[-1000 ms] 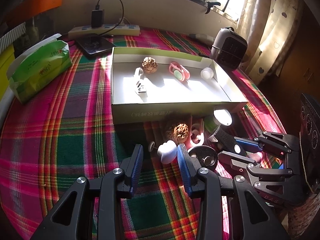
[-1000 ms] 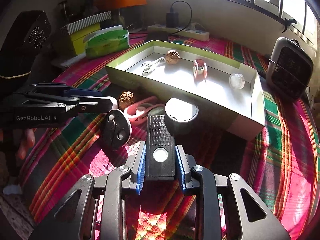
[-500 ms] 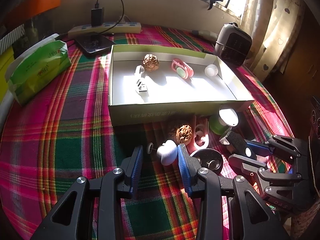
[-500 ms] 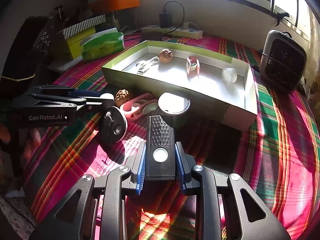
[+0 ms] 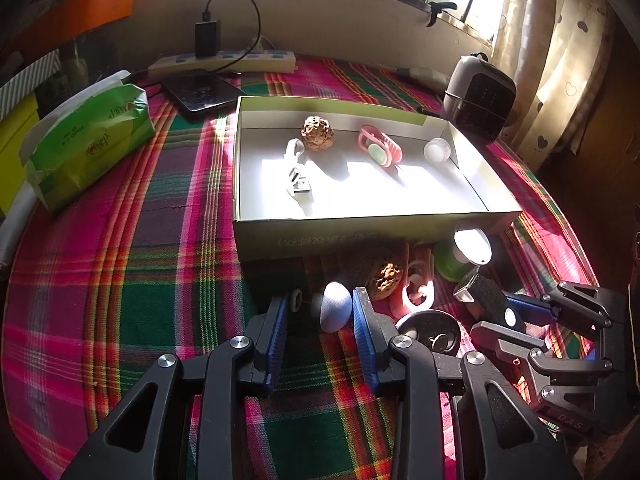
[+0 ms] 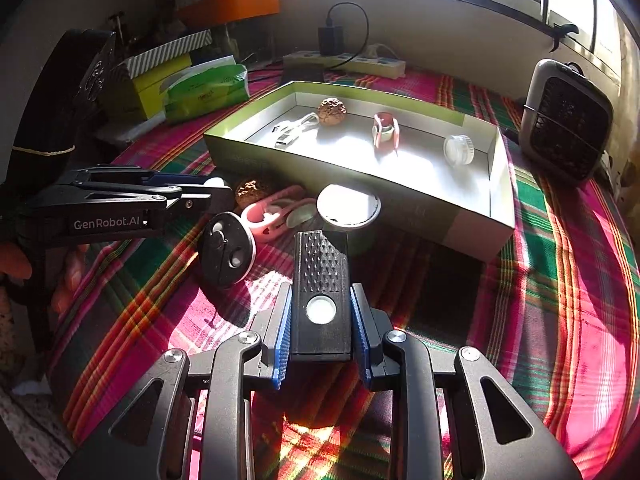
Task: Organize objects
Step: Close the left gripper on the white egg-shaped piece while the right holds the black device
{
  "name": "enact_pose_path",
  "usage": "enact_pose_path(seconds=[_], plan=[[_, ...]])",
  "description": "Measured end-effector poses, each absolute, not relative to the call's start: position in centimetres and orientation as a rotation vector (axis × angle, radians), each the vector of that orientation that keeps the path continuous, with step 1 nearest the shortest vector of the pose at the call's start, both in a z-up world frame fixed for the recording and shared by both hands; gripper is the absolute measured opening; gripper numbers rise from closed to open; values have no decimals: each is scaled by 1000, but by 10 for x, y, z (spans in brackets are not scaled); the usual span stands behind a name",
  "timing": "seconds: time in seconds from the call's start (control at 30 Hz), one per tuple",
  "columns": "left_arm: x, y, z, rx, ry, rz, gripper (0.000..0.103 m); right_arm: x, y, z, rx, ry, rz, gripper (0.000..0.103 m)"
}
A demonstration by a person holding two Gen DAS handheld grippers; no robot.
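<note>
We've got the black flashlight (image 6: 320, 300) clamped in our right claw (image 6: 320, 344), low center of frame. Our left claw (image 5: 319, 330) sits parted around the white egg-shaped thing (image 5: 335, 307) on the plaid tabletop (image 5: 140, 272), right below the open box (image 5: 360, 236).

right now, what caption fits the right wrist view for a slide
Right gripper shut on a black flashlight before a shallow box on a plaid tablecloth.
</note>
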State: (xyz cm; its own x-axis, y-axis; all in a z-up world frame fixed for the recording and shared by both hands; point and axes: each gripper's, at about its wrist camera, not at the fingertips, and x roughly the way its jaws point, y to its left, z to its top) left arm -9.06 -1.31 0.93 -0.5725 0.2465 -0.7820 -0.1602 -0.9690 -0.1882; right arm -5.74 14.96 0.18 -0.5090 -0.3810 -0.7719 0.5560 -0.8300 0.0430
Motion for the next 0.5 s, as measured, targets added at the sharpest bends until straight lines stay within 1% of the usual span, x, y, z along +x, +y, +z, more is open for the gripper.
enact_pose_path(seconds=[0.5], plan=[[-89,-18,9,-1317,-165,2606,29,-57,150,2,1116,280,-2320,28]])
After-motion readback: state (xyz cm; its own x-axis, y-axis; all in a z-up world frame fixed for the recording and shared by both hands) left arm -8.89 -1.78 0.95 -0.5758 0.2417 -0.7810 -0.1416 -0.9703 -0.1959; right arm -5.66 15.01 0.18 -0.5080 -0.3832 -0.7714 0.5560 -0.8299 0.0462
